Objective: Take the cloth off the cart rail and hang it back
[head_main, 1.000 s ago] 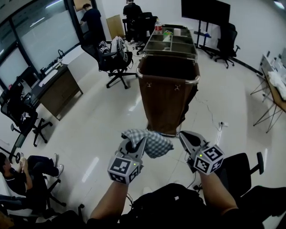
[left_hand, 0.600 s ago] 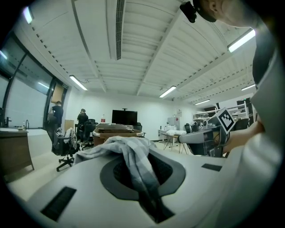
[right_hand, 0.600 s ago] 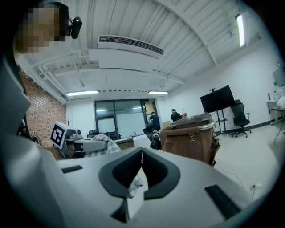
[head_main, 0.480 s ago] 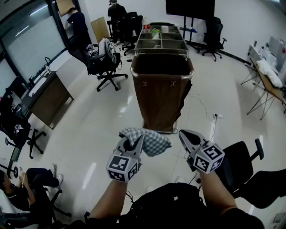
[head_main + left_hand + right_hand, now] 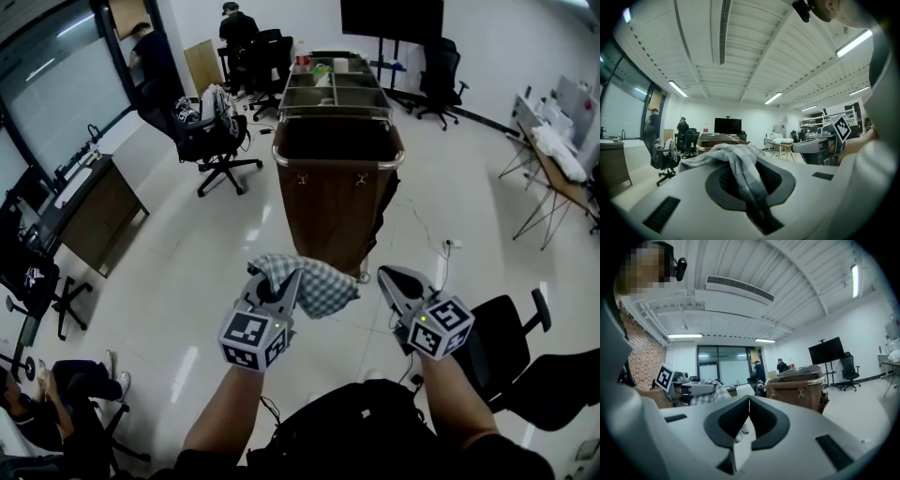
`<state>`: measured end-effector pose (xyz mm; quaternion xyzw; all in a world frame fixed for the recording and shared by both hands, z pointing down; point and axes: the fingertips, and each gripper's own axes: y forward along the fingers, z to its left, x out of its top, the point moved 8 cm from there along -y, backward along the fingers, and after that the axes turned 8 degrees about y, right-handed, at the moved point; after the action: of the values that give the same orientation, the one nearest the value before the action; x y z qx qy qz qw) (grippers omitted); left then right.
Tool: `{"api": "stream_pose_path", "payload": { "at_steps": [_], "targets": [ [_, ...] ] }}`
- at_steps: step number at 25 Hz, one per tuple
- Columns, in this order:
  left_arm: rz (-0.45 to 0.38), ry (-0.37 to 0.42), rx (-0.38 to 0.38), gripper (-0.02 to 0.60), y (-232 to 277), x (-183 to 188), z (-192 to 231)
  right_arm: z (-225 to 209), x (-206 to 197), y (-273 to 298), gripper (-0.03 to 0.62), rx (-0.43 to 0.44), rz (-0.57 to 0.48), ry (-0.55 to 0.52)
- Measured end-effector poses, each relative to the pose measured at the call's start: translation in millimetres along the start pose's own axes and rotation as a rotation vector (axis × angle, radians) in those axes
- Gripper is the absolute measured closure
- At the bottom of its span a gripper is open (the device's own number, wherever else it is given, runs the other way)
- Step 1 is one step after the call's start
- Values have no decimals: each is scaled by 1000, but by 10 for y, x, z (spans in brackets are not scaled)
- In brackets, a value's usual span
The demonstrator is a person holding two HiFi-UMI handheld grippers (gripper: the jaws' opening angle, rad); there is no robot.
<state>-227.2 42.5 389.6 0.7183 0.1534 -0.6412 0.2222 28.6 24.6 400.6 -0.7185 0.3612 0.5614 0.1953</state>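
The left hand-held gripper (image 5: 281, 281) is clamped on the bunched cloth (image 5: 317, 286), the right hand-held gripper (image 5: 389, 275) is closed and empty; hung still bunched, the cloth could slip off the cart rail (image 5: 339, 168).

an office with a desk (image 5: 94, 202), swivel chairs (image 5: 211, 141) and a big screen (image 5: 391, 17).

Bright, even light from ceiling strips (image 5: 855, 42) glares off the glossy floor (image 5: 187, 281); fisheye edges bend and darken.
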Motion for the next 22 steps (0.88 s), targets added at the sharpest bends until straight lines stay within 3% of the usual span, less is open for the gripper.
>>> {"api": "stream_pose_path", "payload": {
  "at_steps": [10, 22],
  "targets": [
    [-44, 25, 2, 555, 568, 291, 222, -337, 145, 115, 574, -21, -13, -2],
    [-71, 72, 49, 555, 1626, 721, 608, -1199, 917, 784, 574, 60, -90, -35]
  ]
}}
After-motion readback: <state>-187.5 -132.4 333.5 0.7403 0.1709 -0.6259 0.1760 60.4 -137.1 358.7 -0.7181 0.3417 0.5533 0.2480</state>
